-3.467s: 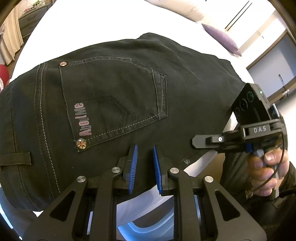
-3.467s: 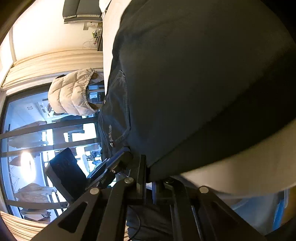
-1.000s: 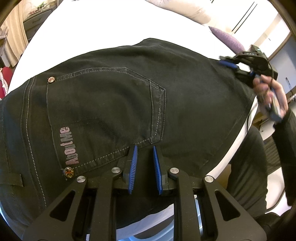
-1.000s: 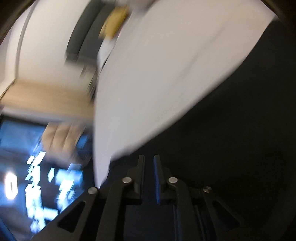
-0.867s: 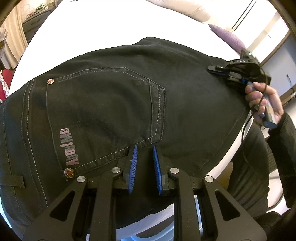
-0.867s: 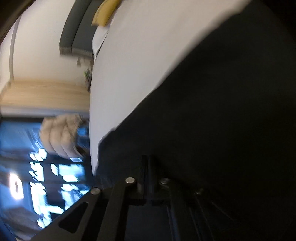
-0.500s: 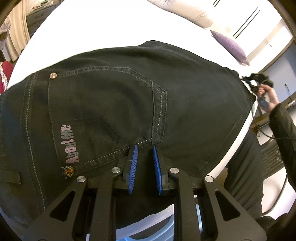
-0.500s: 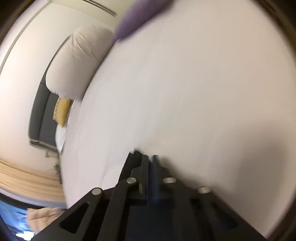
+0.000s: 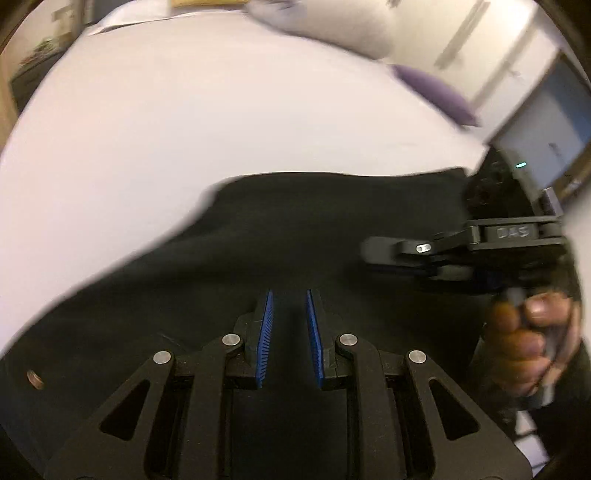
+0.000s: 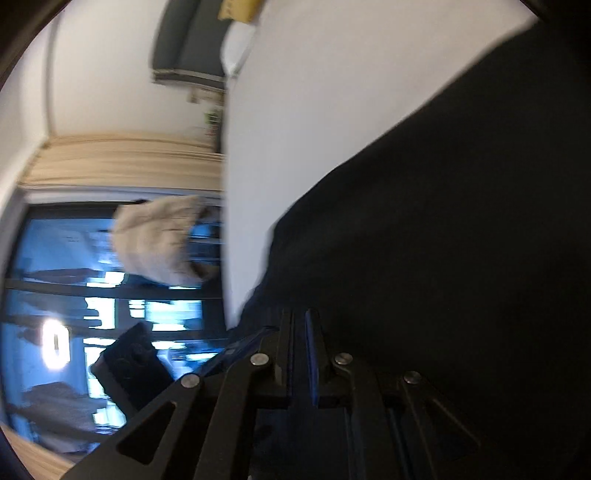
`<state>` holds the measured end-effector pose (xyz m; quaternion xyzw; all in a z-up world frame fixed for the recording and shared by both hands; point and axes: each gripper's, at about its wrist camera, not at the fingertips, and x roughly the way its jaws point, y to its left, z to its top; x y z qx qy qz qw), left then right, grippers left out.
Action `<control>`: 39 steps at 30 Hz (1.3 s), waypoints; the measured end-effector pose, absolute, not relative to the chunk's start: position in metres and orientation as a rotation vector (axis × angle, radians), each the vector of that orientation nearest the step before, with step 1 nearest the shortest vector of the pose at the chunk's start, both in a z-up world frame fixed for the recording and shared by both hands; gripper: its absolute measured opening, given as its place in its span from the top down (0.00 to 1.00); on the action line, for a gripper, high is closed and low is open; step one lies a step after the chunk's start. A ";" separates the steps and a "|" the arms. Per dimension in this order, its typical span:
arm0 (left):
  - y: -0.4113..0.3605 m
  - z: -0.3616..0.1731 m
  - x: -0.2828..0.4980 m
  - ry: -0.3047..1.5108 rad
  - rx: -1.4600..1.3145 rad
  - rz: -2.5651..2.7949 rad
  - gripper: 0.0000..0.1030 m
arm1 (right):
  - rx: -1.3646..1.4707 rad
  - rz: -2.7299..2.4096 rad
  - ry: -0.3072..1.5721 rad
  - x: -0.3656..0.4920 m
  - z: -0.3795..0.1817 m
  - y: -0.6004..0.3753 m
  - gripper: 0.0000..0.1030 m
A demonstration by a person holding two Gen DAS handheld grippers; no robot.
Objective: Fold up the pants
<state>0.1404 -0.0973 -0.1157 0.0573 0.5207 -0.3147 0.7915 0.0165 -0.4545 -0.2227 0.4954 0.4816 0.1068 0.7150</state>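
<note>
Two tongs hang over dark pants [image 9: 280,236] spread on a white bed [image 9: 184,122], and both views are smeared by motion blur. In the left wrist view the left tongs [image 9: 289,325] stand released, their blue pads [image 9: 266,332] parted with only black cloth showing in the gap; they are over the near part of the garment and I cannot tell whether they touch it. The pants fill the near half of that view, their far edge running from near left up toward the far right, so the long axis seems to lie left to right across the bed, though neither end shows clearly. A small metal rivet [image 9: 35,379] sits on the cloth at the near left. At the right, the right tongs [image 9: 373,254] reach in sideways over the right part of the pants, held by a hand [image 9: 524,343]; their tips are too blurred to read here. In the right wrist view the right tongs [image 10: 298,336] look nearly clenched, with only a thin slit between the fingers, and whether cloth is pinched there cannot be told. A purple pillow [image 9: 436,94] and a white pillow [image 9: 325,33] lie at the far side of the bed.
</note>
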 end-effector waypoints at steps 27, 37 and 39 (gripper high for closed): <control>0.070 -0.122 0.073 1.071 -0.094 -0.515 0.83 | 1.234 -0.016 0.829 -0.076 -0.222 -0.508 1.00; 0.042 -0.066 0.072 1.000 -0.030 -0.450 0.83 | 1.090 -0.474 0.444 -0.243 -0.114 -0.661 0.21; 0.026 -0.053 0.074 0.980 -0.031 -0.497 0.83 | 1.169 -0.446 0.396 -0.276 -0.121 -0.667 0.21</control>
